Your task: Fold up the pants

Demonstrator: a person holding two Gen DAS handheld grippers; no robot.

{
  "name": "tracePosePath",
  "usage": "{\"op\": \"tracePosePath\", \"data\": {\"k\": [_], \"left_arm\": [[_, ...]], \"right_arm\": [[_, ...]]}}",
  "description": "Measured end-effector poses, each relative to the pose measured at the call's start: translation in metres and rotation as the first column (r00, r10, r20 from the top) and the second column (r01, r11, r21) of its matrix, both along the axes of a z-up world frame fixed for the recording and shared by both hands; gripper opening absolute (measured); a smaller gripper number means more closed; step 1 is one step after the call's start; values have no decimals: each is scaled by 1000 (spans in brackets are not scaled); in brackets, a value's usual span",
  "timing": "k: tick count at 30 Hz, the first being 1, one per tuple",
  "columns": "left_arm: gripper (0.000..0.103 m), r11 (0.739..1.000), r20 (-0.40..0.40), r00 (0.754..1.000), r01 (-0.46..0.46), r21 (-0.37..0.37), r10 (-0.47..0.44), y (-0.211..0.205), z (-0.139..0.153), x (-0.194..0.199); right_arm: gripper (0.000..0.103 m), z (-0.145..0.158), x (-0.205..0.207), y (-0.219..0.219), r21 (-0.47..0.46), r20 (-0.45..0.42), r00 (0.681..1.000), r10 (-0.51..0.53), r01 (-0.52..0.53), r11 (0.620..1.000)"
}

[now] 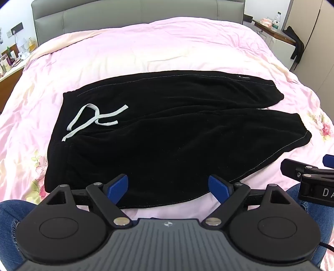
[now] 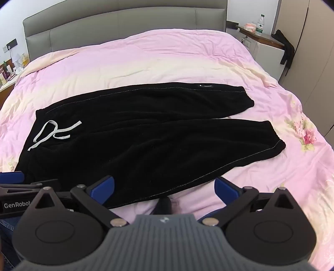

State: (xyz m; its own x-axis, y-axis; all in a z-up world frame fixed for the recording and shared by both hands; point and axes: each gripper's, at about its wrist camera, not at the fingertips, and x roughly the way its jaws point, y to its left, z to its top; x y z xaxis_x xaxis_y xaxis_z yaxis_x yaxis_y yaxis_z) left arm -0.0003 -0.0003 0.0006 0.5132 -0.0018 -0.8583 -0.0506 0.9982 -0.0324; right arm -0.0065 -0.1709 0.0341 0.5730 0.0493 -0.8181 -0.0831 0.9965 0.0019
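Note:
Black pants [image 1: 167, 129] [image 2: 146, 133] lie spread flat across a pink bedspread [image 1: 167, 48] [image 2: 156, 58], waistband to the left with a white drawstring [image 1: 94, 118] [image 2: 53, 133], both leg cuffs to the right. My left gripper [image 1: 169, 188] is open, hovering above the near edge of the pants, nothing between its blue pads. My right gripper [image 2: 165, 189] is open too, held over the near hem of the closer leg, apart from the cloth. Each gripper's side shows at the edge of the other's view.
A grey headboard [image 1: 135, 12] closes the far side of the bed. A cluttered nightstand [image 1: 12, 60] stands at left; a shelf with a water bottle [image 2: 259, 25] and a dark hanging garment [image 2: 287, 50] at right. The person's jeans [image 1: 10, 218] show near the bed edge.

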Motion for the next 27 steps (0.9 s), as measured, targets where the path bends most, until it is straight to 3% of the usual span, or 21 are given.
{"op": "tracePosePath", "data": {"k": [27], "left_arm": [[101,1000,6,1000,14,-11,-14,-2,-2,-2]], "right_arm": [[98,-2,-2,-1,13,4,1000,-4,4,1000]]}}
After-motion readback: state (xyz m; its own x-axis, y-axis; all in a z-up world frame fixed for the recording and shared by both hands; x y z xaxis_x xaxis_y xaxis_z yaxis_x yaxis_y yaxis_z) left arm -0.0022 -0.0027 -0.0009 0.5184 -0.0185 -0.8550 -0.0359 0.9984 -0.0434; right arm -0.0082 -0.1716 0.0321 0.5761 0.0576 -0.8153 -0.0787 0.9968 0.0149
